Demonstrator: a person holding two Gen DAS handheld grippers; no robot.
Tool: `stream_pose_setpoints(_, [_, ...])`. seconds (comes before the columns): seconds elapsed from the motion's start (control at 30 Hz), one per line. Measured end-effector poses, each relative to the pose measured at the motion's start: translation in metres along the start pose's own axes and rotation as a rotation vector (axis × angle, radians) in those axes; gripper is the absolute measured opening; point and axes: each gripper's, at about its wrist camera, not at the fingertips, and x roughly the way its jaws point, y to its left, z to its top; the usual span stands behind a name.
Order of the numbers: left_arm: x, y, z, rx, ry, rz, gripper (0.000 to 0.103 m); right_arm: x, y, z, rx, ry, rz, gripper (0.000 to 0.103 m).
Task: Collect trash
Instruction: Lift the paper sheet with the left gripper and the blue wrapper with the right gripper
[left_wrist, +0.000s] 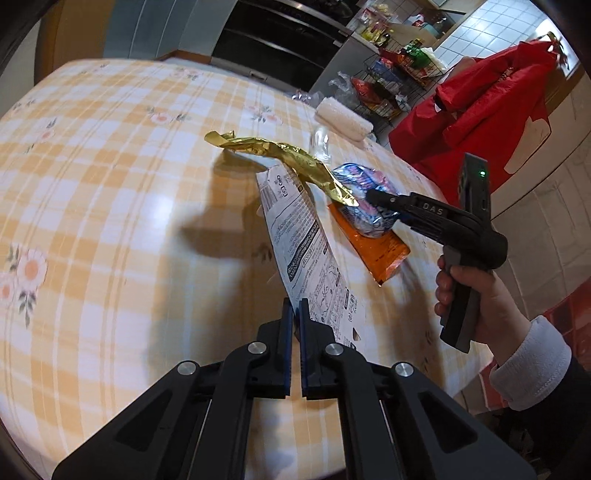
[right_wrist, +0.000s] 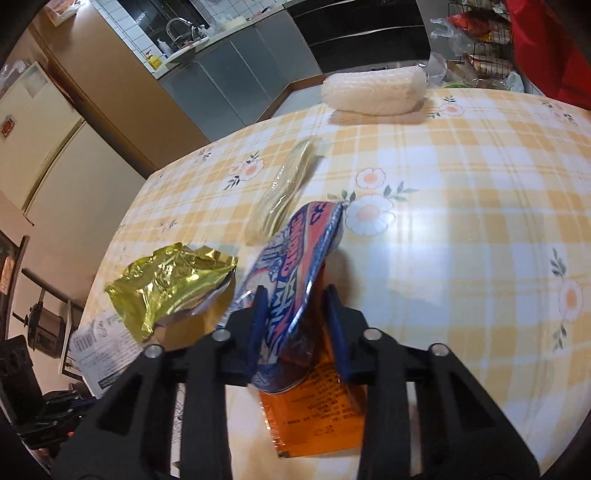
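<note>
My left gripper is shut on the near corner of a white printed carton sheet, which slants up off the checked table. A crumpled gold foil wrapper rests across the sheet's far end. In the right wrist view the gold wrapper lies at the left on the sheet. My right gripper, held by a hand, straddles a blue and pink snack wrapper lying on an orange packet. The wrapper leans on the left pad; a gap shows at the right pad.
A roll of bubble wrap lies near the table's far edge and a clear plastic wrapper sits just beyond the blue one. Red fabric hangs at the table's right side. A wire rack of snacks stands behind.
</note>
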Motion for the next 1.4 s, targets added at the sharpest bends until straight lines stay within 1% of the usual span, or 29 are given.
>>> stream_pose_setpoints(0.13, [-0.011, 0.011, -0.011, -0.096, 0.045, -0.015, 0.003, -0.023, 0.006, -0.013, -0.005, -0.014, -0.041, 0.028])
stream_pose_setpoints(0.17, [-0.018, 0.014, -0.013, -0.112, 0.043, -0.004, 0.003, -0.028, 0.009, -0.016, -0.016, -0.018, -0.059, 0.027])
stream_pose_setpoints(0.27, [-0.039, 0.010, -0.015, -0.089, 0.005, 0.062, 0.003, -0.039, 0.019, -0.024, -0.077, -0.010, -0.123, 0.027])
stream_pose_setpoints(0.37, [-0.056, 0.006, -0.018, -0.072, -0.020, 0.091, 0.003, -0.047, 0.026, -0.031, -0.118, 0.009, -0.160, 0.028])
stream_pose_setpoints(0.43, [-0.063, 0.004, -0.020, -0.062, -0.021, 0.108, 0.003, -0.052, 0.030, -0.034, -0.140, 0.017, -0.190, 0.028])
stream_pose_setpoints(0.53, [-0.068, 0.008, -0.025, -0.085, -0.003, 0.108, 0.003, -0.057, 0.032, -0.038, -0.152, 0.023, -0.225, 0.029])
stream_pose_setpoints(0.57, [-0.069, 0.010, -0.026, -0.094, 0.002, 0.102, 0.003, -0.058, 0.032, -0.038, -0.153, 0.026, -0.235, 0.032])
stream_pose_setpoints(0.6, [-0.070, 0.011, -0.028, -0.106, 0.008, 0.092, 0.003, -0.060, 0.031, -0.039, -0.149, 0.030, -0.247, 0.033])
stream_pose_setpoints(0.7, [-0.075, 0.016, -0.031, -0.135, 0.025, 0.062, 0.003, -0.064, 0.027, -0.038, -0.134, 0.028, -0.252, 0.034])
stream_pose_setpoints(0.77, [-0.077, 0.017, -0.034, -0.138, 0.028, 0.057, 0.002, -0.067, 0.024, -0.037, -0.129, 0.021, -0.265, 0.034])
stream_pose_setpoints(0.87, [-0.080, 0.017, -0.035, -0.132, 0.024, 0.061, 0.002, -0.064, 0.024, -0.039, -0.122, 0.043, -0.232, 0.034])
stream_pose_setpoints(0.93, [-0.082, 0.017, -0.035, -0.128, 0.018, 0.067, 0.002, -0.058, 0.023, -0.041, -0.117, 0.057, -0.230, 0.034])
stream_pose_setpoints(0.97, [-0.083, 0.018, -0.035, -0.127, 0.014, 0.070, 0.002, -0.055, 0.022, -0.042, -0.110, 0.059, -0.231, 0.038])
stream_pose_setpoints(1.07, [-0.088, 0.020, -0.034, -0.122, 0.000, 0.088, 0.002, -0.046, 0.016, -0.045, -0.058, 0.069, -0.226, 0.043])
stream_pose_setpoints(1.1, [-0.090, 0.021, -0.033, -0.118, -0.008, 0.097, 0.002, -0.042, 0.014, -0.047, -0.046, 0.075, -0.212, 0.042])
stream_pose_setpoints(1.17, [-0.095, 0.021, -0.033, -0.110, -0.024, 0.114, 0.002, -0.037, 0.015, -0.049, -0.060, 0.079, -0.201, 0.027])
stream_pose_setpoints(1.2, [-0.097, 0.021, -0.032, -0.108, -0.030, 0.119, 0.002, -0.037, 0.017, -0.050, -0.071, 0.068, -0.200, 0.026])
stream_pose_setpoints(1.3, [-0.106, 0.019, -0.030, -0.094, -0.057, 0.135, 0.002, -0.044, 0.024, -0.047, -0.073, 0.033, -0.179, 0.016])
stream_pose_setpoints(1.33, [-0.108, 0.017, -0.029, -0.088, -0.065, 0.138, 0.002, -0.049, 0.028, -0.046, -0.085, 0.017, -0.177, 0.011])
stream_pose_setpoints(1.4, [-0.114, 0.012, -0.028, -0.064, -0.089, 0.149, 0.001, -0.057, 0.036, -0.043, -0.111, -0.005, -0.182, 0.009])
